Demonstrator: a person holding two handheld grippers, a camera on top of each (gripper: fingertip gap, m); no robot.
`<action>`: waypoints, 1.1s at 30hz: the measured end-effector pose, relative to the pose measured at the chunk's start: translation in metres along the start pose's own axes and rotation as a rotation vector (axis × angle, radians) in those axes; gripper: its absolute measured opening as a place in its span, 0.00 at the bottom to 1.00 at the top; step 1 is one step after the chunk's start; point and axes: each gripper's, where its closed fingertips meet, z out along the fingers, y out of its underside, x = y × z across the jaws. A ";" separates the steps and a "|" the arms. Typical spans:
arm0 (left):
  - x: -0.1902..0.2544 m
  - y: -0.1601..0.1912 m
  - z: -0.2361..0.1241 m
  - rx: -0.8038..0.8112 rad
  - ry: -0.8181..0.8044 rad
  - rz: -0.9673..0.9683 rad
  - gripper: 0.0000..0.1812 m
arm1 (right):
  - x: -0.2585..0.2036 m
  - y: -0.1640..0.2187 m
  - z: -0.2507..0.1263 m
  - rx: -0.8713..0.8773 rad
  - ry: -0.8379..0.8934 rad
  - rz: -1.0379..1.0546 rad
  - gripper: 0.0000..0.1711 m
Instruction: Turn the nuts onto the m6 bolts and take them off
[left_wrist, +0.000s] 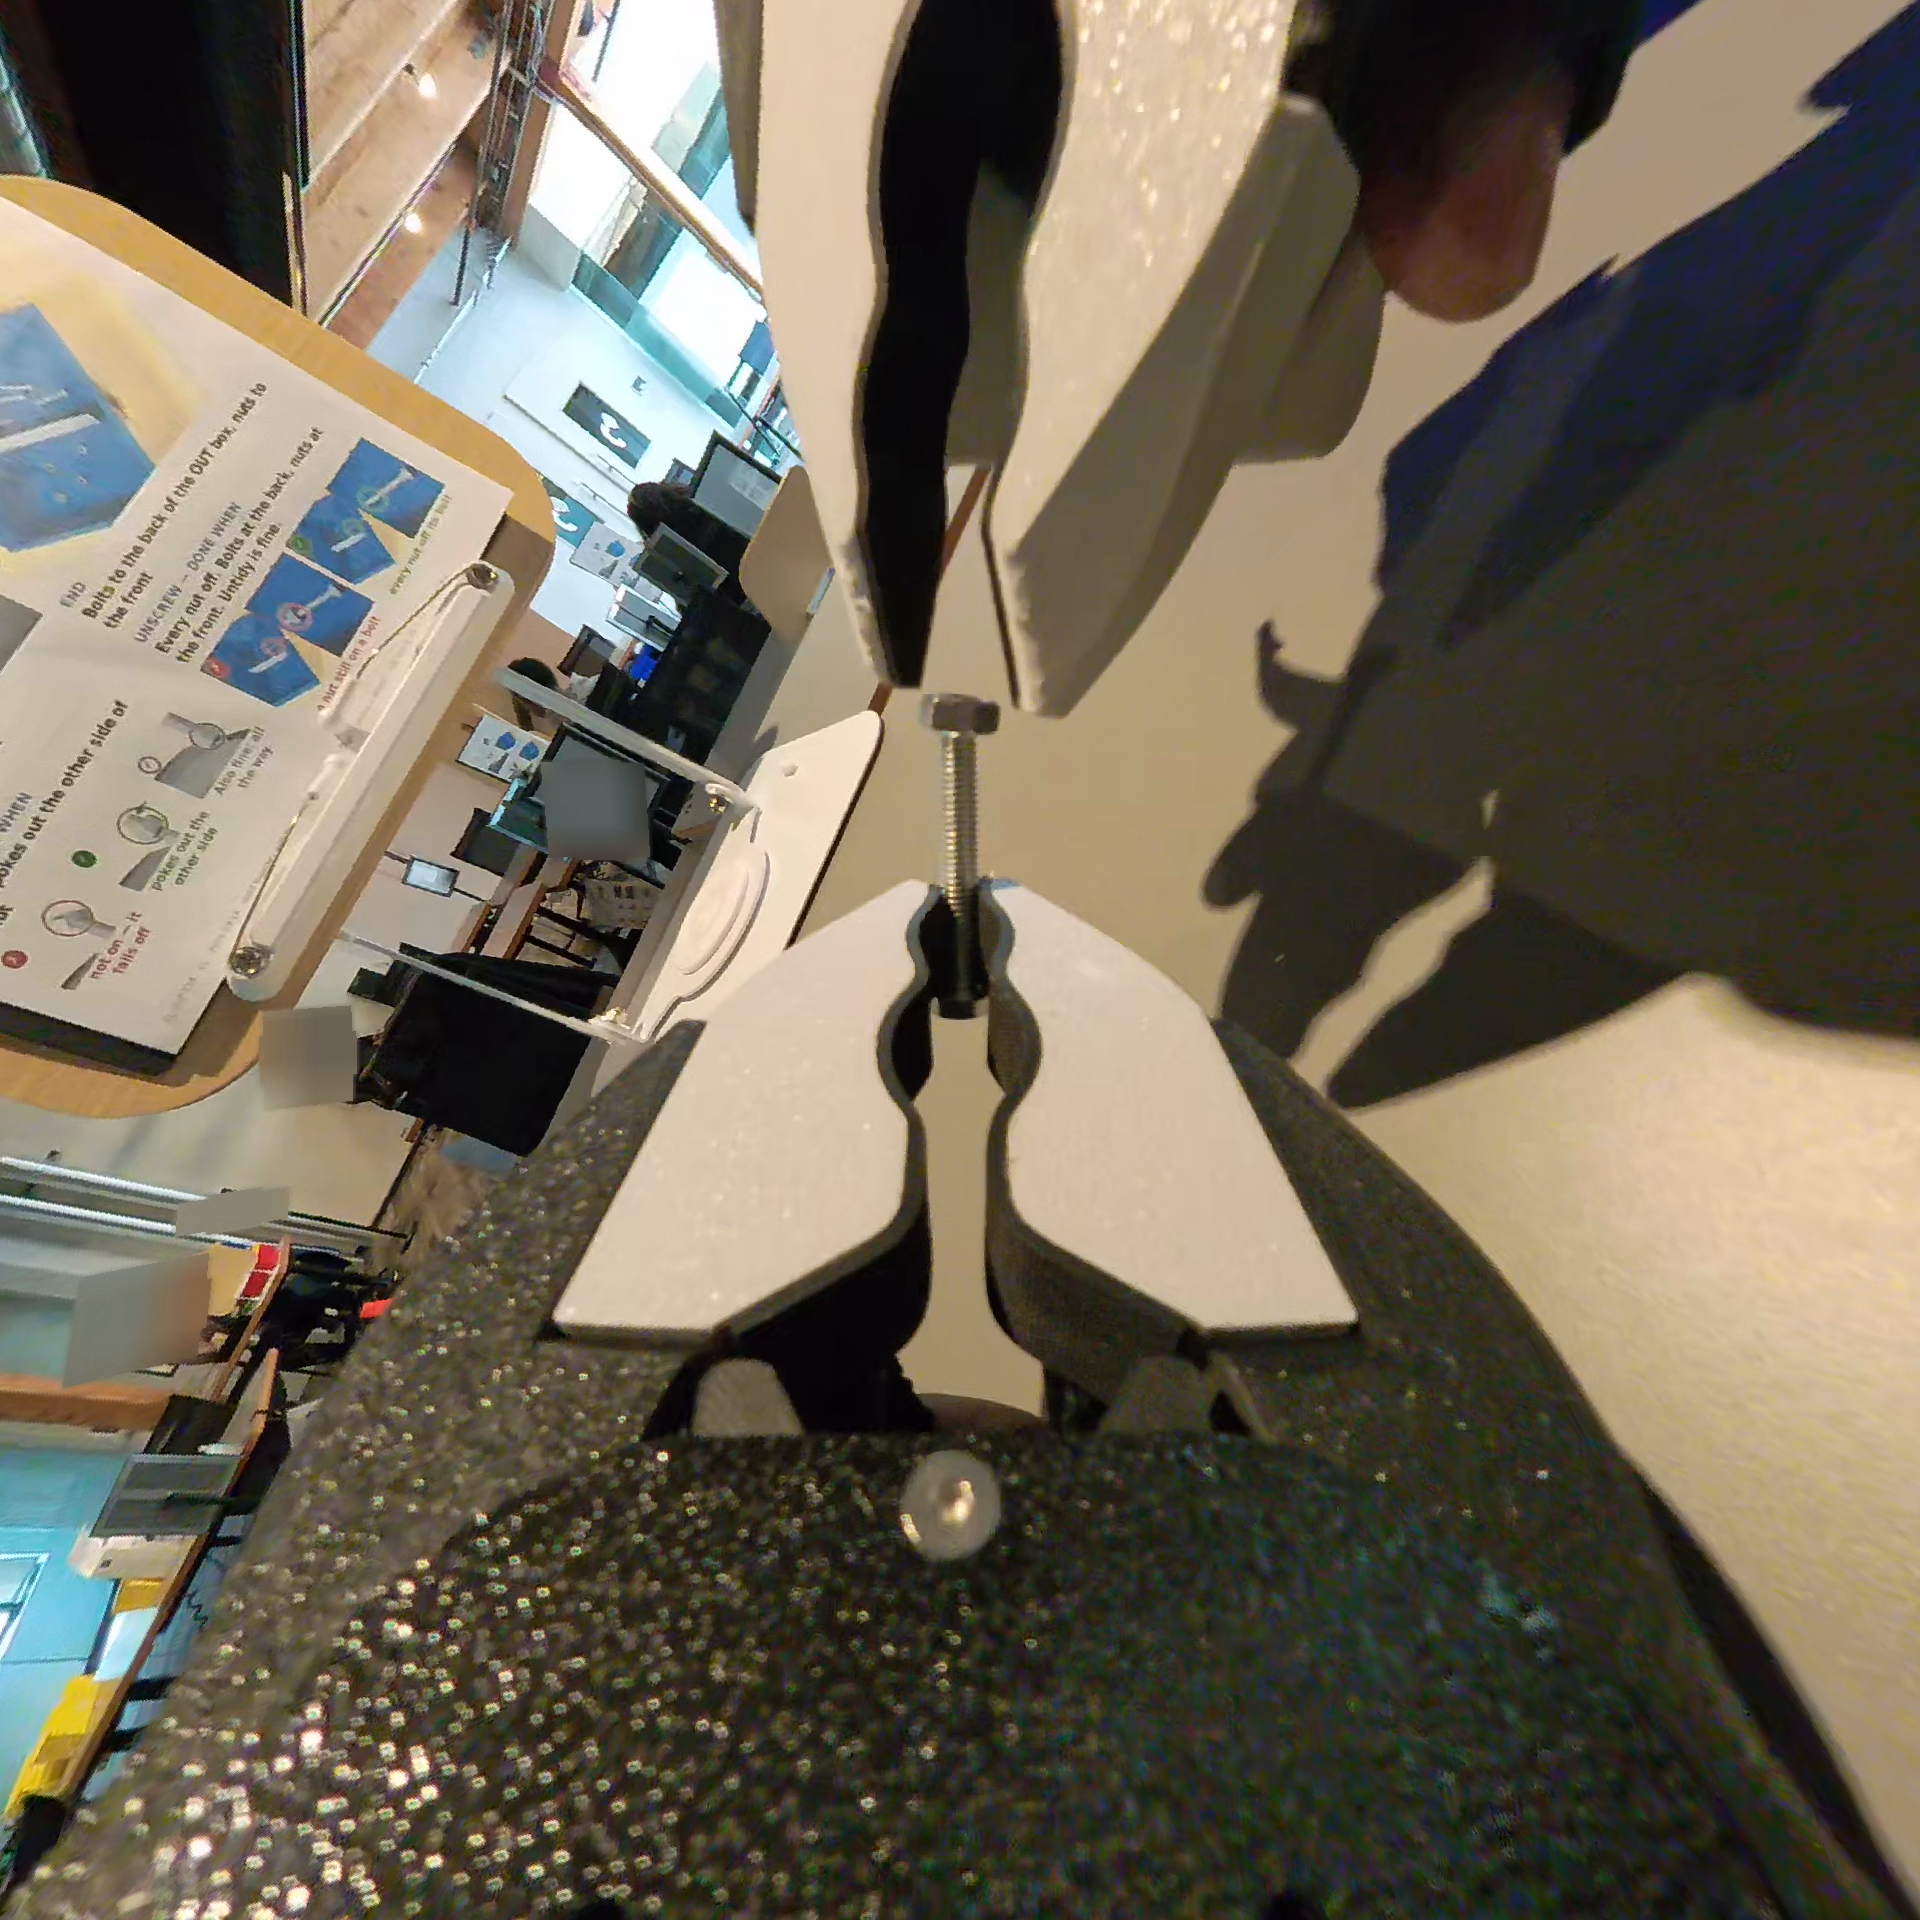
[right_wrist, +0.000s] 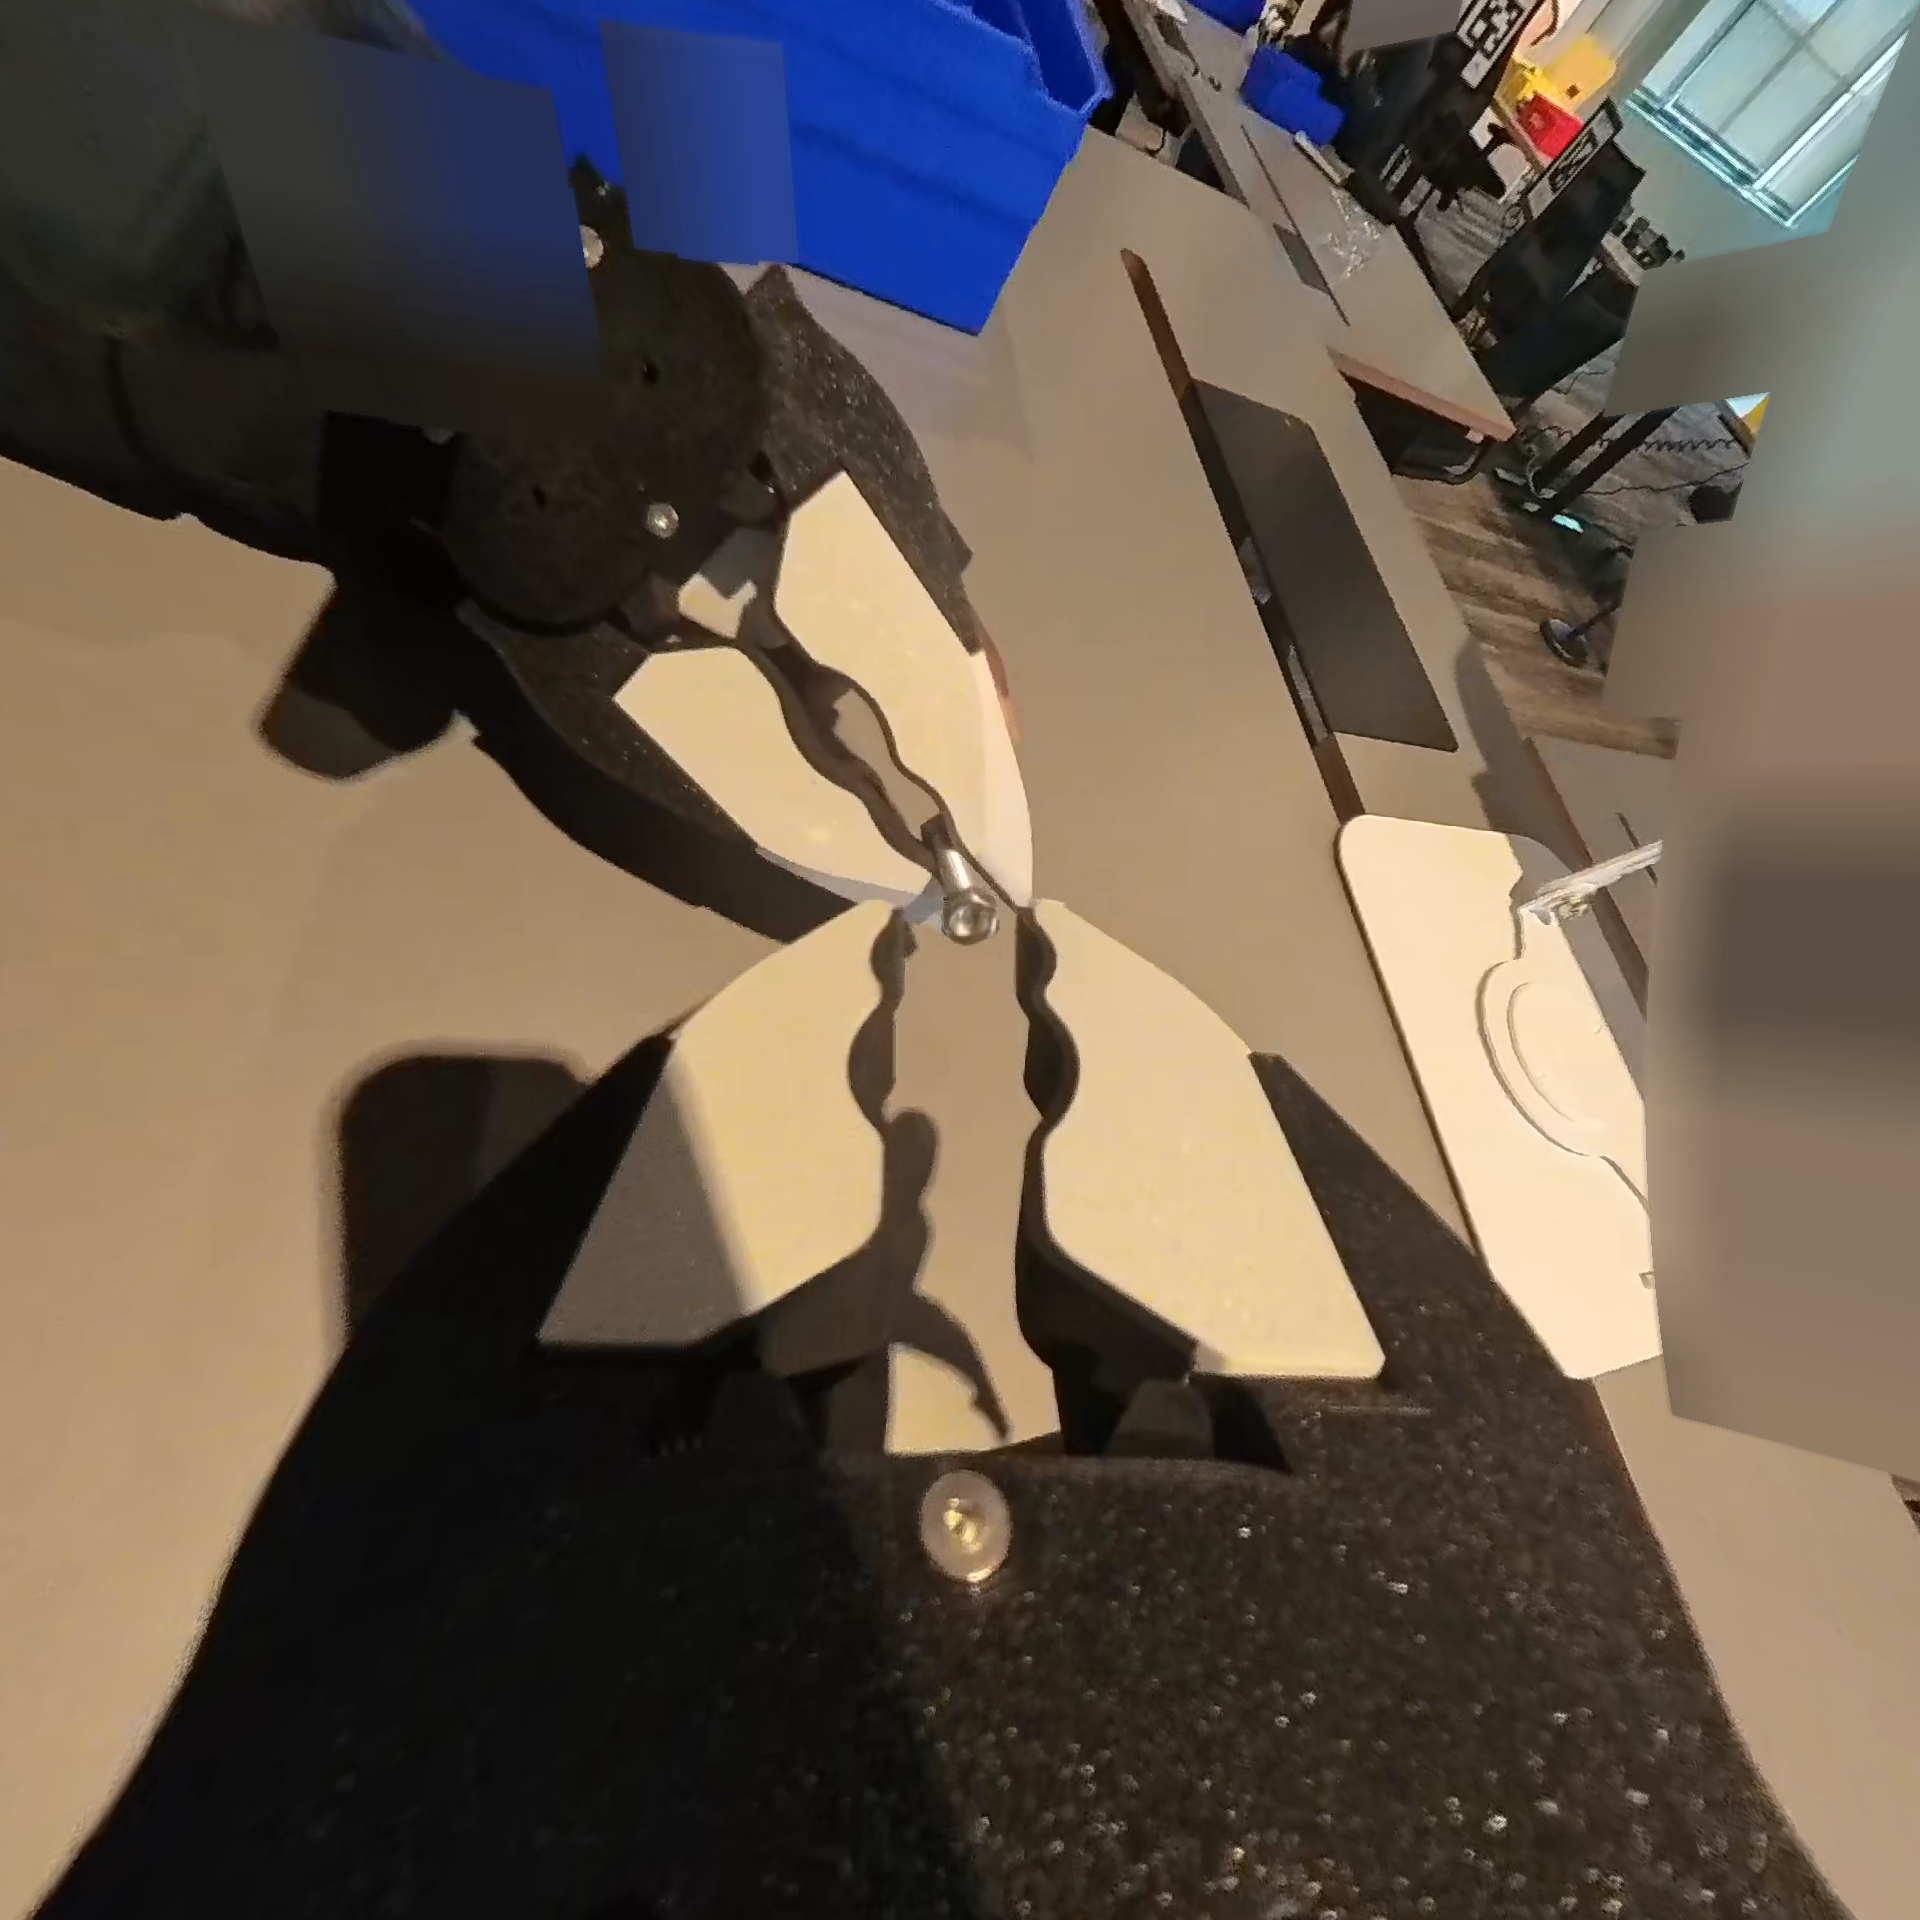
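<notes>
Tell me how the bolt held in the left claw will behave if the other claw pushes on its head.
The bolt looks like rigid metal, so it probably won't bend. The left claw pinches only its lower threaded end, so a sideways push may pivot it. Its hex head gives the open right claw flat faces, though smooth metal may slip.

The bolt (left_wrist: 958, 821) is a silver, hex-headed machine screw with a fully threaded shank, held off the table (left_wrist: 1558, 1299) with nothing under it. In the left wrist view it stands roughly upright in the picture, its lower threaded end clamped between the tips of the left gripper (left_wrist: 961, 940), where a small silver piece shows at the shank's end; whether that is a nut cannot be told. Its hex head points away from that gripper and sits just short of the right gripper (left_wrist: 956, 665). In the right wrist view the bolt (right_wrist: 961, 906) is seen head-on, just beyond the right gripper's (right_wrist: 961, 914) parted tips.
</notes>
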 end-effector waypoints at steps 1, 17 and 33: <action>0.001 0.000 0.000 0.000 0.003 0.005 0.03 | 0.000 0.001 0.001 -0.010 0.004 -0.004 0.11; -0.016 0.005 -0.007 -0.086 -0.148 0.285 0.03 | 0.000 0.002 0.012 -0.009 -0.160 0.531 0.06; -0.018 0.012 -0.003 -0.087 -0.111 0.087 0.03 | 0.014 -0.002 0.014 0.017 -0.071 0.547 0.22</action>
